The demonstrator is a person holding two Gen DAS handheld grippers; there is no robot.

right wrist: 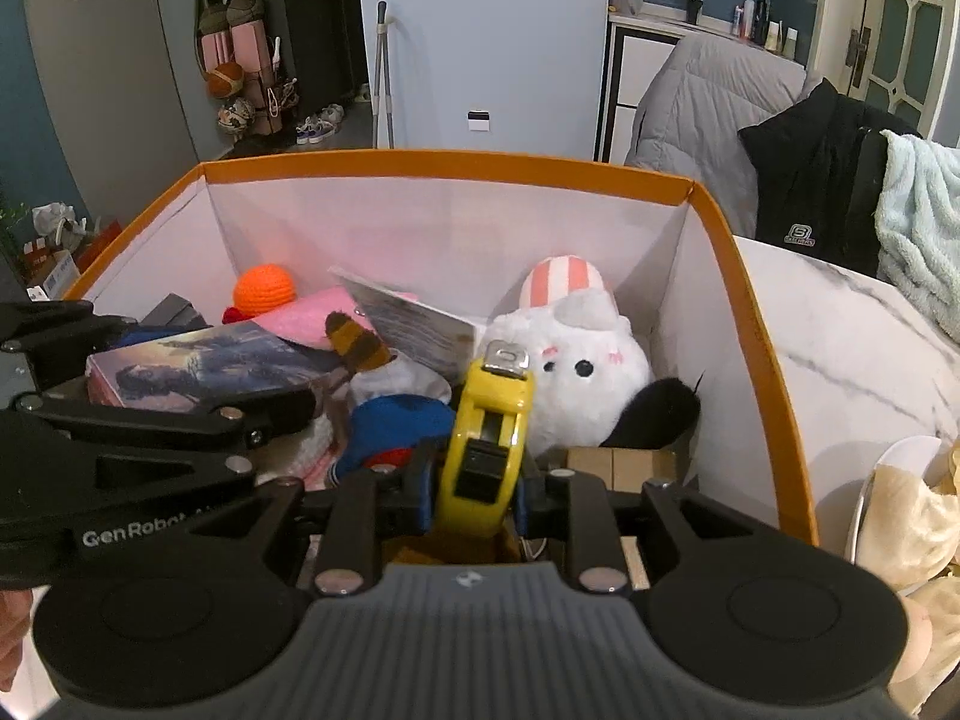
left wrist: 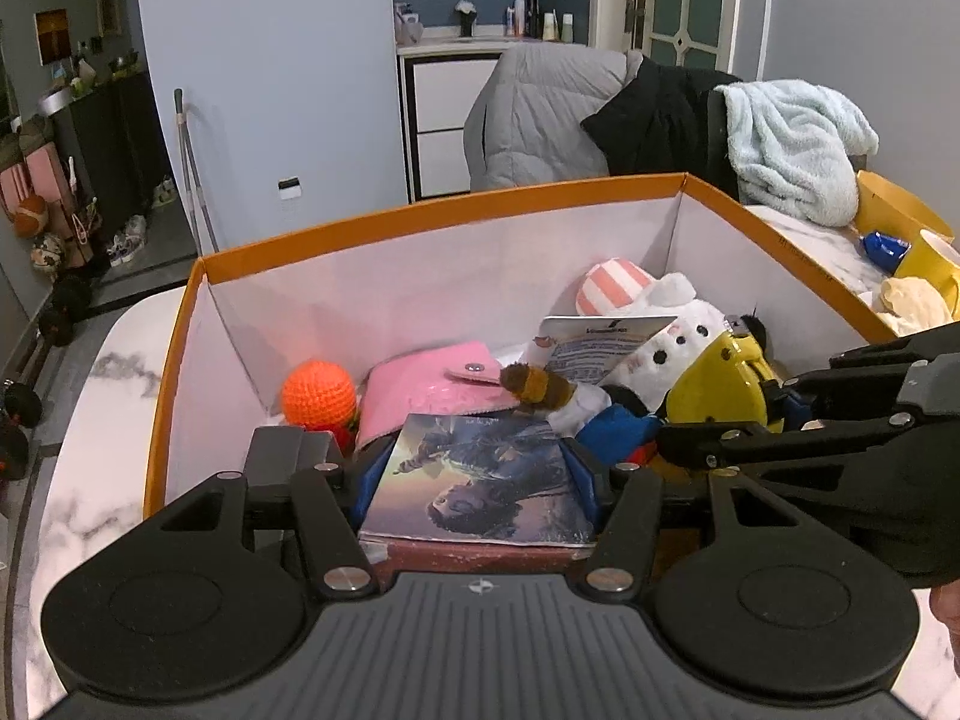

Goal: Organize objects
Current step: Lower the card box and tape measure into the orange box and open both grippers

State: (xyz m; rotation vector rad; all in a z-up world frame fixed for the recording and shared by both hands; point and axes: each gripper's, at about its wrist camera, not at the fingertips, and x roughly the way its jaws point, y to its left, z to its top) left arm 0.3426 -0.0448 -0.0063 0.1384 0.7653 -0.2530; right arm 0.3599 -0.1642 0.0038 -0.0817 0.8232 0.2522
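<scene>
Marble table | orange box crowded: white plush | left tool pinching book | right tool pinching tape measure

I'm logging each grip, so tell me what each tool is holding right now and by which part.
The left tool holds the picture-covered box by its two side edges. The right tool grips the yellow tape measure across its flat sides, low on the case.

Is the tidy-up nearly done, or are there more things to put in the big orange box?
Much is already in the orange box: an orange ball, a pink pouch and a white plush. In hand: the left gripper holds a picture box, the right gripper a yellow tape measure, both low inside. Left: a yellow cup outside.
</scene>
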